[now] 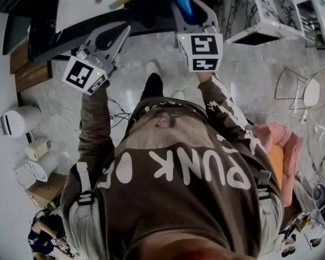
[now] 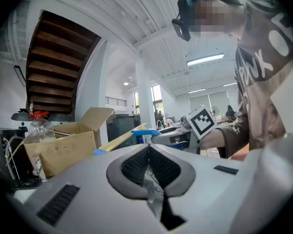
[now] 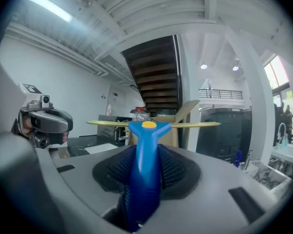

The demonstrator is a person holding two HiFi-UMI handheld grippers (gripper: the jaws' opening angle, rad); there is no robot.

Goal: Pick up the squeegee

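Our right gripper (image 3: 145, 172) is clamped tight on the blue handle of the squeegee (image 3: 147, 130), which is held in the air with its yellow blade lying crosswise ahead. Our left gripper (image 2: 149, 167) has its jaws pressed together with nothing between them. Our shirt (image 1: 189, 172) reads "PUNK".

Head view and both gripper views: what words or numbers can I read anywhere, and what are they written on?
"PUNK": big white letters on the person's brown shirt, upside down in the head view.
More white letters beside it on the shirt: bent by folds, not readable.
Marker cubes: black-and-white square patterns only, no words.
Cardboard box: faint marks, too small to read.
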